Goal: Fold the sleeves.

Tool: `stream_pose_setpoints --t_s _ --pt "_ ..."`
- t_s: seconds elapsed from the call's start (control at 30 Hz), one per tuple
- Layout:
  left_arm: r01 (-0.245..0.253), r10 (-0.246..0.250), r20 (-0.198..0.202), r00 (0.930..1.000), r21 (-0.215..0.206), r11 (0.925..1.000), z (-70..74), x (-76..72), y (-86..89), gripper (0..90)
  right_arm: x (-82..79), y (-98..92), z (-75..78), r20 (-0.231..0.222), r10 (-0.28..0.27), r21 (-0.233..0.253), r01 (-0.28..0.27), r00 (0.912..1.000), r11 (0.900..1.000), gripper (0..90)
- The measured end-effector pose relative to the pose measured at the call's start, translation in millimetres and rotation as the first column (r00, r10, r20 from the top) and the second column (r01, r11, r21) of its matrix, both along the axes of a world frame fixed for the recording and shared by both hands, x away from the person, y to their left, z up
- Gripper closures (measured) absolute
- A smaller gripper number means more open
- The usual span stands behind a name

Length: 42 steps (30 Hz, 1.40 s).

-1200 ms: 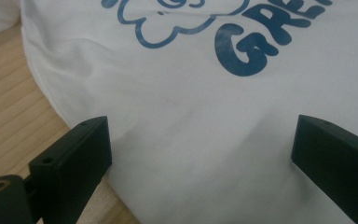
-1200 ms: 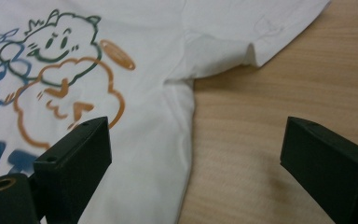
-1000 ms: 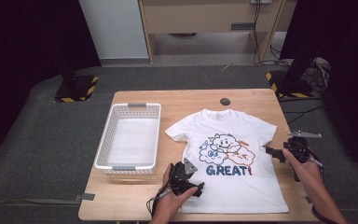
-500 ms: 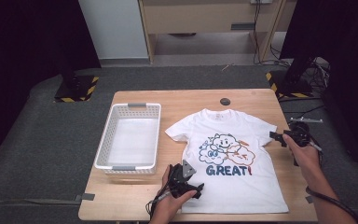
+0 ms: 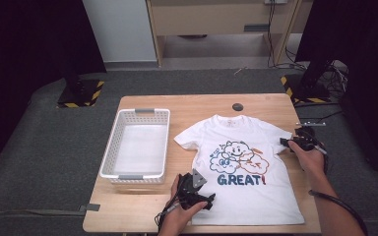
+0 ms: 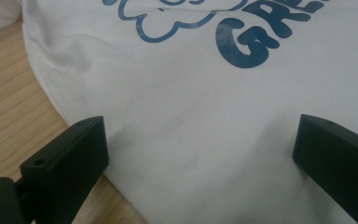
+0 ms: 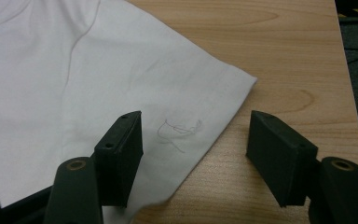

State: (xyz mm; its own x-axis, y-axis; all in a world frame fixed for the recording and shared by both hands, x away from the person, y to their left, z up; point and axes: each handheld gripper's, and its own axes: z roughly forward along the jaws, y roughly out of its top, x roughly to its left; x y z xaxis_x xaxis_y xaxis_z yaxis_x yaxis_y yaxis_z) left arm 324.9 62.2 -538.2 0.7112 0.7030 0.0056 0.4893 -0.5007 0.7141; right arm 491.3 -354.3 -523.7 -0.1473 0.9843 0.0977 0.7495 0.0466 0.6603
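Jaws spread on both: right gripper straddles T-shirt sleeve hem (left gripper over bottom corner).

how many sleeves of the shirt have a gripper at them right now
1. The right gripper sits open at the t-shirt's sleeve near the table's right edge. The left gripper is at the shirt's lower left hem instead, also open.
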Motion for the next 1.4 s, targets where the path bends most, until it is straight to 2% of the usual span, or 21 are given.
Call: stream_pose_setpoints --t_s 0.1,0.2,0.23,0.3,0.33,0.37,0.43,0.53,0.73,0.9,1.13,1.4 --pt "-0.003 0.003 0.0 1.0 0.001 1.0 0.0 -0.2 -0.1 2.6 0.4 3.6 -1.4 0.009 -0.004 -0.005 0.004 0.9999 1.0 38.9" --pt "-0.003 0.003 0.0 1.0 0.0 1.0 0.0 -0.2 -0.2 2.6 0.2 11.1 -1.4 0.02 0.039 -0.043 -0.038 0.999 0.998 50.8" --pt "-0.003 0.003 0.0 1.0 0.0 1.0 0.0 -0.2 -0.2 2.6 0.2 11.1 -1.4 0.02 0.039 -0.043 -0.038 0.999 0.998 50.8" --pt "-0.003 0.003 -0.001 1.0 0.0 1.0 0.0 -0.2 -0.2 2.6 -1.6 15.5 -2.1 0.037 0.058 -0.056 -0.056 0.9976 0.997 62.4" --pt "-0.003 0.003 -0.001 1.0 0.001 1.0 0.0 -0.2 -0.1 2.6 -3.2 16.8 -3.3 0.052 0.065 -0.047 -0.063 0.9965 0.997 71.4" --pt "-0.003 0.003 -0.001 1.0 0.0 1.0 0.0 -0.2 -0.1 2.6 -3.6 17.1 -3.7 0.057 0.07 -0.042 -0.068 0.9959 0.997 74.9" --pt "-0.003 0.003 -0.001 1.0 0.001 1.0 0.0 -0.2 -0.1 2.6 -3.8 18.2 -4.2 0.061 0.077 -0.033 -0.075 0.9951 0.997 81.3" --pt "-0.003 0.003 -0.001 1.0 0.0 1.0 0.0 -0.2 -0.2 2.6 -3.9 19.9 -4.3 0.062 0.082 -0.028 -0.081 0.9947 0.996 85.1" --pt "-0.003 0.003 -0.001 1.0 0.0 1.0 0.0 -0.2 -0.2 2.6 -6.9 22.8 -1.6 0.08 0.091 -0.04 -0.088 0.9926 0.995 86.5" --pt "-0.003 0.003 -0.001 1.0 0.0 1.0 0.0 -0.2 -0.2 2.6 -9.1 29.2 6.4 0.101 0.109 -0.063 -0.103 0.9888 0.993 86.4" --pt "-0.002 0.002 -0.002 1.0 0.0 1.0 0.0 -0.2 -0.1 2.6 -9.4 52.9 26.1 0.133 0.185 -0.111 -0.171 0.9737 0.979 86.3" --pt "-0.002 0.002 -0.002 1.0 0.0 1.0 0.0 -0.2 -0.1 2.6 -5.8 79.0 26.8 0.123 0.248 -0.148 -0.23 0.9608 0.962 85.8"
